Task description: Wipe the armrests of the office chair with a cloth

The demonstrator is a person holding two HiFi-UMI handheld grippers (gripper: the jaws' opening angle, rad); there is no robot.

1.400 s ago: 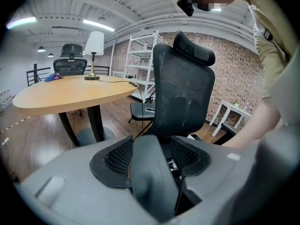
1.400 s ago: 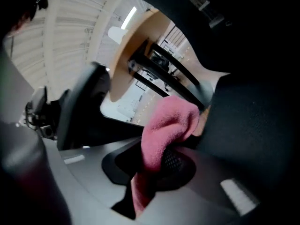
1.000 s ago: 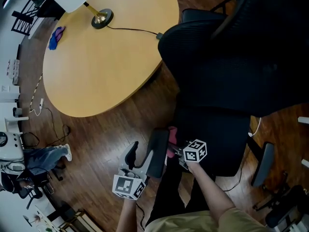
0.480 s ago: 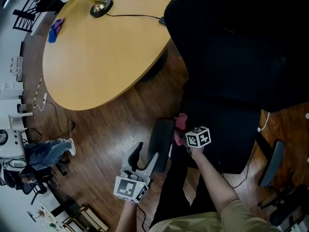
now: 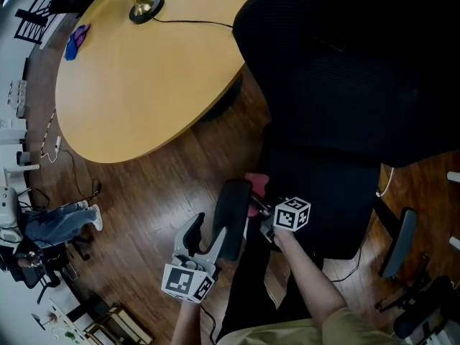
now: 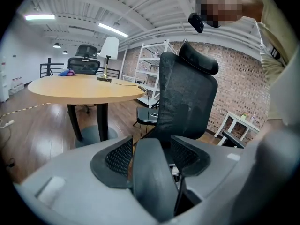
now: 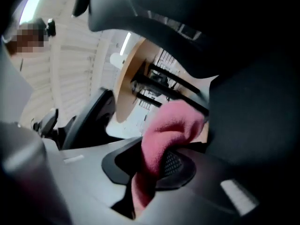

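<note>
Nearest, the left gripper point(image 5: 208, 239) has its jaws closed on the rear end of the chair's left armrest point(image 5: 231, 214), whose dark pad fills the gap between them. Just beside it the right gripper point(image 5: 262, 210) pinches a pink cloth point(image 7: 168, 125), the bunched fabric bulging out past the jaws and lying against the inner edge of the same armrest. The black office chair point(image 5: 345, 85) rises directly beyond, its seat and mesh back blocking most of the right gripper view. The other armrest point(image 5: 392, 243) sits on the chair's far side. Underneath runs a dark wooden floor point(image 5: 158, 192). Farther off stands a round pale-wood desk point(image 5: 144, 70) carrying a lamp point(image 5: 141, 8), its cable point(image 5: 194, 24) and a blue cloth point(image 5: 74, 40). White shelving point(image 6: 150, 64) and a brick wall point(image 6: 234, 93) close the room.
</note>
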